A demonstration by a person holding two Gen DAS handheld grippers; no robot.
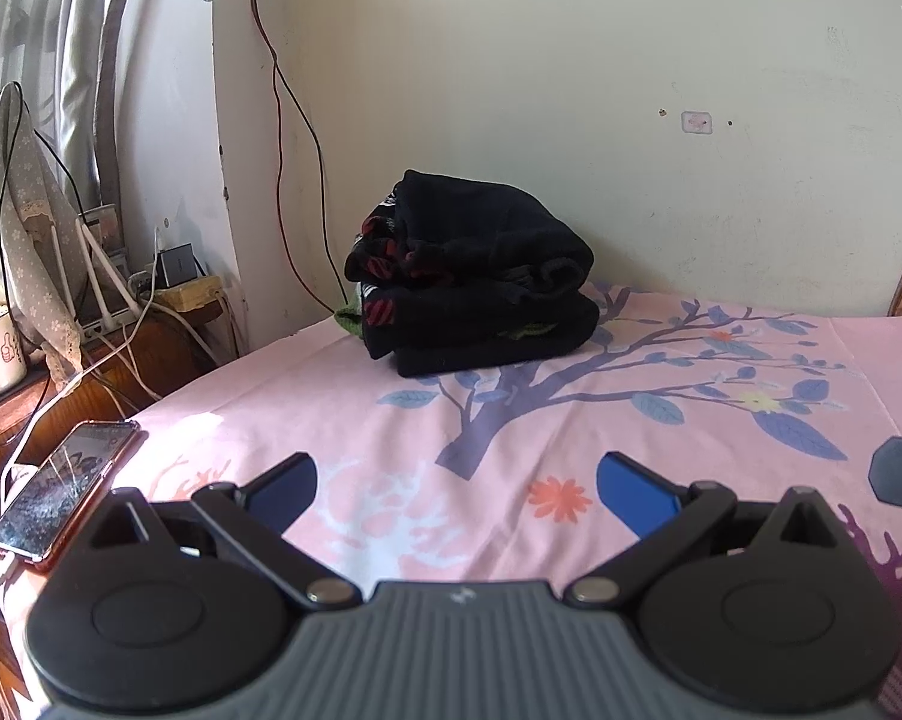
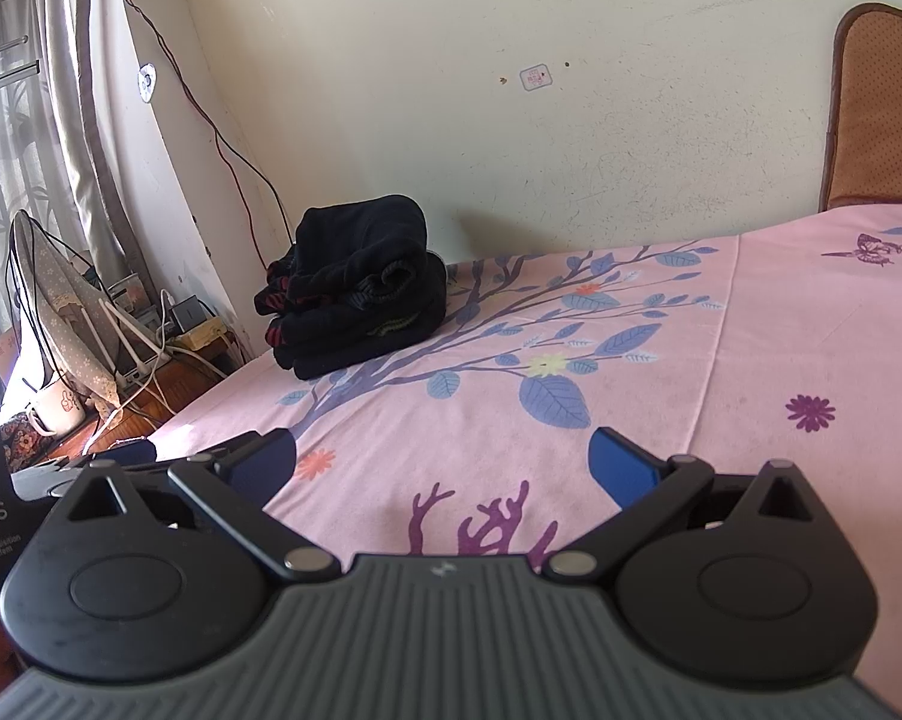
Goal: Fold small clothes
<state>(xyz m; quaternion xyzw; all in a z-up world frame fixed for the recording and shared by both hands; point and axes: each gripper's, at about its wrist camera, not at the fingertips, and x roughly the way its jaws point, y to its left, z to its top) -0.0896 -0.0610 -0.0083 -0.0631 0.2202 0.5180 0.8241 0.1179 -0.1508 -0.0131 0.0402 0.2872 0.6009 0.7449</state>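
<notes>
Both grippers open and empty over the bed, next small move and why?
Probably reach forward toward the pile of dark clothes at the far side of the bed, by the wall. The left hand-held gripper and right hand-held gripper both stand open with nothing between the fingers, only pink sheet in front of them, and no garment lies spread out to fold. The top piece looks loosely bunched.

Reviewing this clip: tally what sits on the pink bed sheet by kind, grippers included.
Stack of dark folded clothes: 1 (separate garments cannot be counted)
Phone with cracked screen, at the bed's edge: 1
Open grippers over the sheet: 2, left gripper and right gripper
Total: 4
</notes>
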